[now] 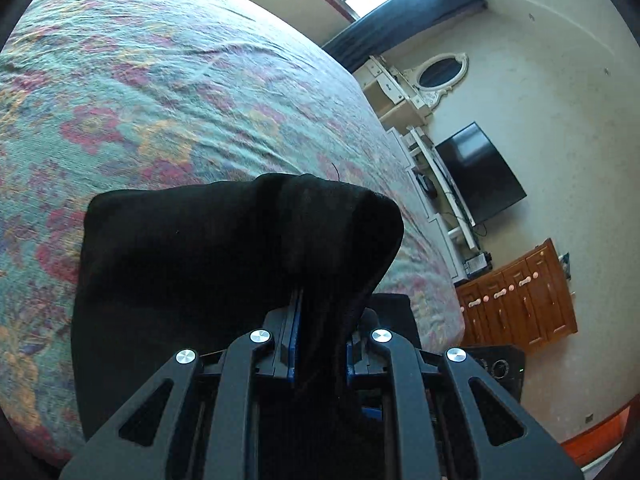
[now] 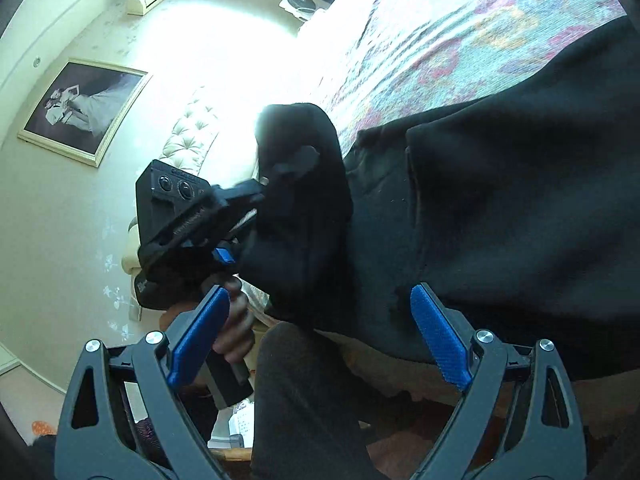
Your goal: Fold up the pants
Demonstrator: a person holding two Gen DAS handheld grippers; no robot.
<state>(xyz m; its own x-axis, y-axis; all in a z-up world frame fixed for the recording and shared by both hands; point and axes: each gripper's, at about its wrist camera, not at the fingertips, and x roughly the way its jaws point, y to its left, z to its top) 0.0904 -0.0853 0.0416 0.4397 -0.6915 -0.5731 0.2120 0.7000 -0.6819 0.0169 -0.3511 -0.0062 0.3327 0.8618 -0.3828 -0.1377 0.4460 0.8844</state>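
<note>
The black pants drape over my left gripper, which is shut on a fold of the cloth and holds it above the floral bedspread. In the right wrist view the pants lie across the bed's near edge, with one end lifted by the left gripper, whose fingertips are hidden in the cloth. My right gripper is open and empty, its blue pads apart, just short of the pants' hanging edge.
The bed fills most of both views. A TV, white shelves and a wooden dresser stand past the bed's foot. A framed picture hangs on the wall by the tufted headboard.
</note>
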